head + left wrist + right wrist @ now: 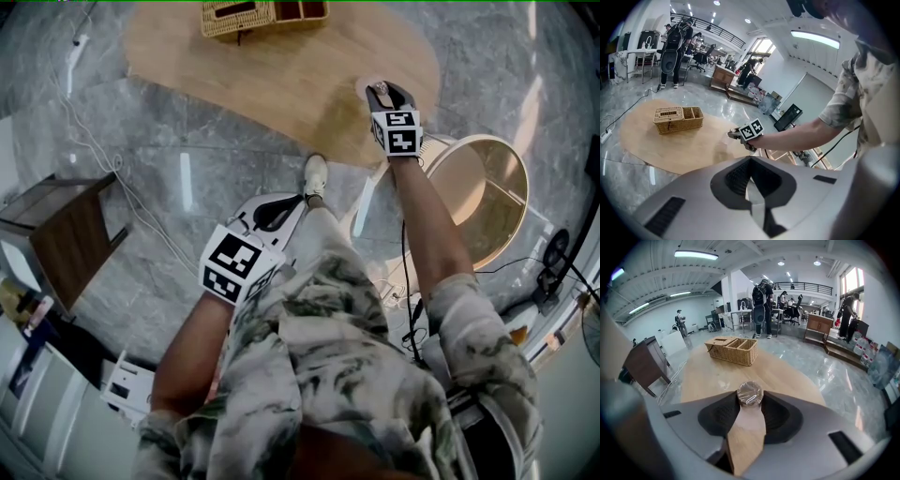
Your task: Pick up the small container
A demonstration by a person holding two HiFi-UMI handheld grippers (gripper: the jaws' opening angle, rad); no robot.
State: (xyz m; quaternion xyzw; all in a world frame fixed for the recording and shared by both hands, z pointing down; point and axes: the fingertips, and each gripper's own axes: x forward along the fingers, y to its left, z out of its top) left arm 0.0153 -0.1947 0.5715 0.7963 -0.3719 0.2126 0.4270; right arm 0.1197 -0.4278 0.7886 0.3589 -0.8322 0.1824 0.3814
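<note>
The small container (pixel 749 393), a round clear-wrapped tub, sits between the fingertips of my right gripper (pixel 749 397), which is shut on it. The tub hangs above the oval wooden table (pixel 717 376). In the head view that right gripper (pixel 380 91) reaches over the table's near edge (pixel 309 103), and the container is barely visible at its tip. In the left gripper view the right gripper (pixel 735 135) shows over the table from the side. My left gripper (pixel 751 160) is shut and empty, held low over the grey floor beside my leg (pixel 278 210).
A wicker basket (pixel 732 350) with compartments stands at the table's far end (pixel 262 16). A round white side table (pixel 487 187) is at the right, a dark wooden stool (pixel 66 230) at the left. Cables (pixel 94 141) run over the floor. People stand far back (pixel 761 305).
</note>
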